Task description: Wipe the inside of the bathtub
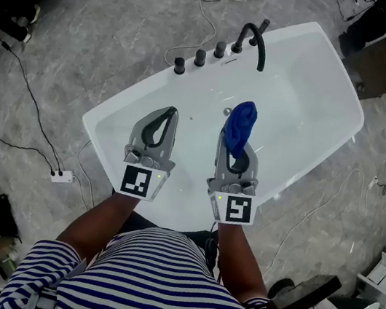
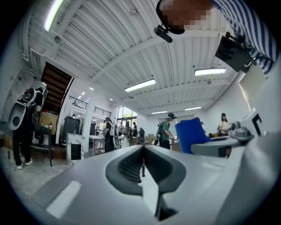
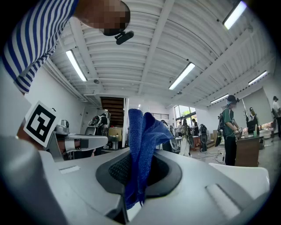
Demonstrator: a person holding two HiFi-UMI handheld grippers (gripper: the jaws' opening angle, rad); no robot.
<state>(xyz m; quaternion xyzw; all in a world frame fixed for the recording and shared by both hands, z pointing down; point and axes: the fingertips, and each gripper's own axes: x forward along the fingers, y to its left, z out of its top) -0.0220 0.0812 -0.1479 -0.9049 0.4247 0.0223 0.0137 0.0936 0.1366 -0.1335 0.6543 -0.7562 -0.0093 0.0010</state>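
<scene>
Bathtub (image 1: 319, 69) in the head view is white and stands on a grey stone-pattern floor (image 1: 88, 35). A black faucet (image 1: 257, 39) and a row of black knobs (image 1: 199, 57) sit on its far rim, and a small drain (image 1: 226, 110) shows on the inner wall. The person in a striped shirt (image 1: 148, 283) stands at the near rim and holds both grippers over the inside of the tub. The left gripper (image 1: 169, 115) has its jaws closed, with nothing between them. The right gripper (image 1: 233, 139) is just beside it, apart from it, and a blue cloth (image 1: 241, 125) sticks out past its tips. The cloth does not touch the tub surface here. Thin cables (image 1: 34, 111) and a white power strip (image 1: 62, 176) lie on the floor at the left.

In the left gripper view, the left gripper (image 2: 143, 148) has its jaws pressed together on a thin line, and it holds nothing. The blue cloth (image 2: 191, 134) and the right gripper (image 2: 224, 144) show at the right. Behind is a room with a white ribbed ceiling (image 2: 131, 52) and several people far away.

In the right gripper view, the jaws of the right gripper (image 3: 131, 156) are clamped on the blue cloth (image 3: 145, 132), which stands up folded between them and hangs a little below. The left gripper (image 3: 79, 143) shows at the left.
</scene>
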